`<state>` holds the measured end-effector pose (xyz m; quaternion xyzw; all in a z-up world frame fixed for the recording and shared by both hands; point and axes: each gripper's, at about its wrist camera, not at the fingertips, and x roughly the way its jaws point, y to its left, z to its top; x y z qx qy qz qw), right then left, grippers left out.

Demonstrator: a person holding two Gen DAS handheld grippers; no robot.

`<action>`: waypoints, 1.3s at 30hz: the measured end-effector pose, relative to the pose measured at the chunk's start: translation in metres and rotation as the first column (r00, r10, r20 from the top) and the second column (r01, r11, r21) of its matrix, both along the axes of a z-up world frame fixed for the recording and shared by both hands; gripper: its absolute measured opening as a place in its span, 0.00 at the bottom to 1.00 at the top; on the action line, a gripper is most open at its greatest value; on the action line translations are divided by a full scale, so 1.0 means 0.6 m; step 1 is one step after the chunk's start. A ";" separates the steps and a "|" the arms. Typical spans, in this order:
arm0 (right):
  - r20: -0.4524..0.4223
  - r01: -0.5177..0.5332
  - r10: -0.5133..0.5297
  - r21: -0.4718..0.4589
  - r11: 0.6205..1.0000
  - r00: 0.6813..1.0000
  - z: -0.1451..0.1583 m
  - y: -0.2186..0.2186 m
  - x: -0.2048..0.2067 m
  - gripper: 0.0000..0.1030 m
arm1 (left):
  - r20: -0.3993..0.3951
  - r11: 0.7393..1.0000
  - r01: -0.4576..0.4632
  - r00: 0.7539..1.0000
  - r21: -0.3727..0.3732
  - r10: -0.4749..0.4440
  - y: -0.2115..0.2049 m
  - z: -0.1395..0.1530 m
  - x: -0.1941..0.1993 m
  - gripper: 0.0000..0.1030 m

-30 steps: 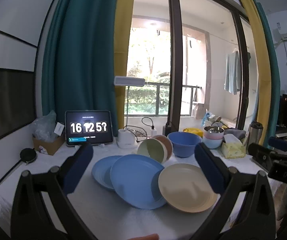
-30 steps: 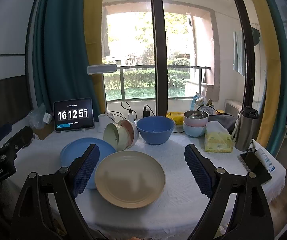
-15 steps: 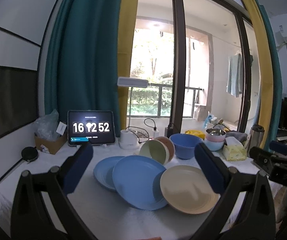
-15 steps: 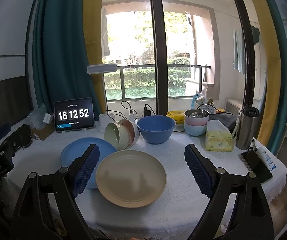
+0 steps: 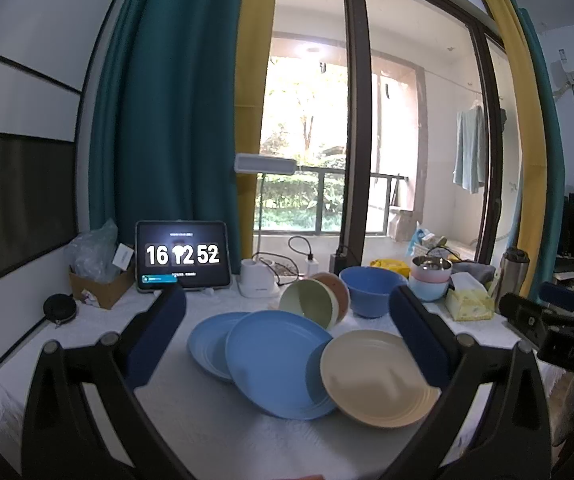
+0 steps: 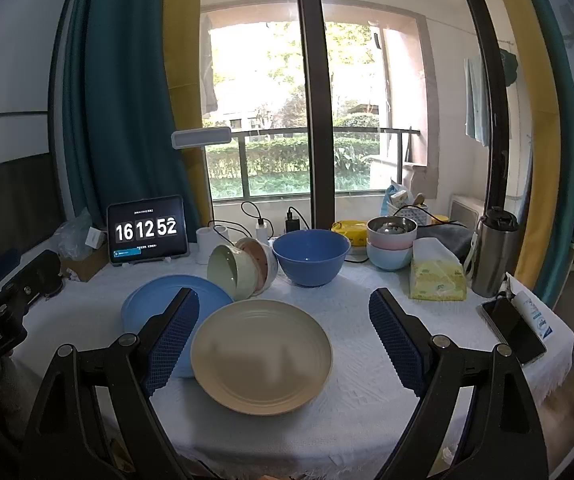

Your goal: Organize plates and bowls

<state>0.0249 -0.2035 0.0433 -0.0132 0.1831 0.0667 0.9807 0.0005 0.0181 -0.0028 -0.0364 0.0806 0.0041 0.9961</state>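
Plates lie overlapped on the white-clothed desk [image 6: 367, 360]: a beige plate [image 6: 261, 356] nearest the cameras, its left edge resting on a large blue plate [image 5: 275, 360], which in turn overlaps a smaller blue plate [image 5: 209, 344] to its left. Just behind them a green bowl [image 6: 231, 272] lies tipped on its side, nested with a terracotta bowl [image 6: 257, 258] and a white one behind it. To their right a big blue bowl [image 6: 311, 256] stands upright, and farther right a metal bowl sits in a pink bowl stacked on a pale blue bowl [image 6: 389, 256]. The left gripper [image 5: 287, 328] hangs above the desk's near edge with its fingers [image 5: 159, 336] spread wide and holding nothing; the right gripper [image 6: 285, 340] does likewise, its fingers [image 6: 395, 340] wide apart on either side of the beige plate without touching it. Around the dishes stand a tablet clock [image 6: 147, 230], a tissue pack [image 6: 439, 276], a steel tumbler [image 6: 495, 252] and a phone [image 6: 513, 332] at the right edge
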 end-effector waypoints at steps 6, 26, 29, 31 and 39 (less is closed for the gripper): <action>0.001 0.003 -0.003 0.001 1.000 1.000 0.001 0.001 -0.001 0.87 | 0.001 1.000 -0.002 1.000 0.001 0.002 0.002 0.000 0.000 0.99; -0.008 0.003 -0.003 0.007 1.000 1.000 -0.001 -0.005 0.003 0.87 | -0.005 1.000 0.000 1.000 0.002 0.000 -0.001 0.001 0.001 0.99; -0.008 0.002 -0.002 0.006 1.000 1.000 -0.001 -0.005 0.004 0.87 | -0.007 1.000 0.000 1.000 0.002 0.000 -0.002 0.001 0.002 0.99; -0.010 0.003 -0.003 0.007 1.000 1.000 -0.002 -0.005 0.004 0.87 | -0.010 1.000 0.002 1.000 0.001 -0.002 -0.002 0.001 0.004 0.99; -0.024 0.000 0.001 0.015 1.000 1.000 -0.008 -0.007 0.009 0.87 | -0.035 1.000 0.008 0.999 0.000 -0.008 -0.009 -0.007 0.016 0.99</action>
